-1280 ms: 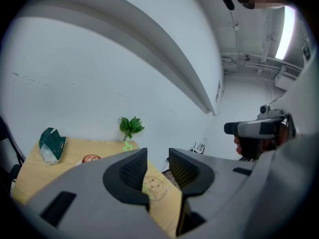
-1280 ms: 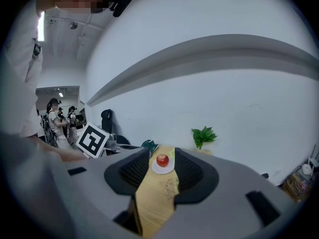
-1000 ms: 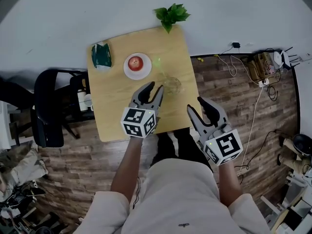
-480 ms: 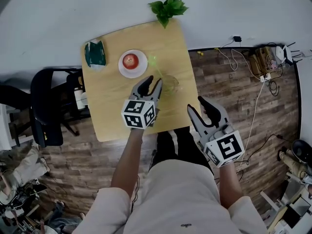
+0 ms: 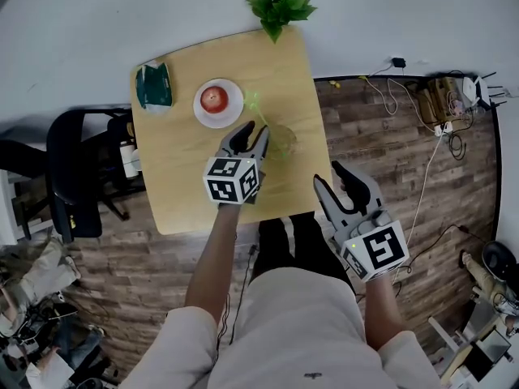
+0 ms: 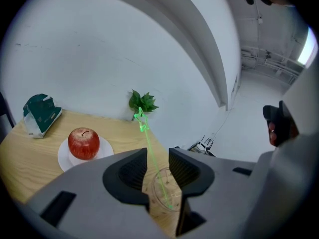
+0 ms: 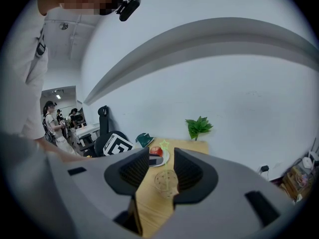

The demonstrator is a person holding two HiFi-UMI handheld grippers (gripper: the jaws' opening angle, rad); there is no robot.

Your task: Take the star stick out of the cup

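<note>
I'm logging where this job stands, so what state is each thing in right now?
star stick: in the cup, leaning, star end up.
cup: upright on the table.
apple: whole, on the plate.
green packet: lying on the table.
left tongs: open, aimed at the stick, gripping nothing.
right tongs: open, empty, held off the table's near edge.

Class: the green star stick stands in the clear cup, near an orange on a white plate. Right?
No: the left gripper view shows a red apple, not an orange, on the white plate. The star stick does stand in the cup.
</note>
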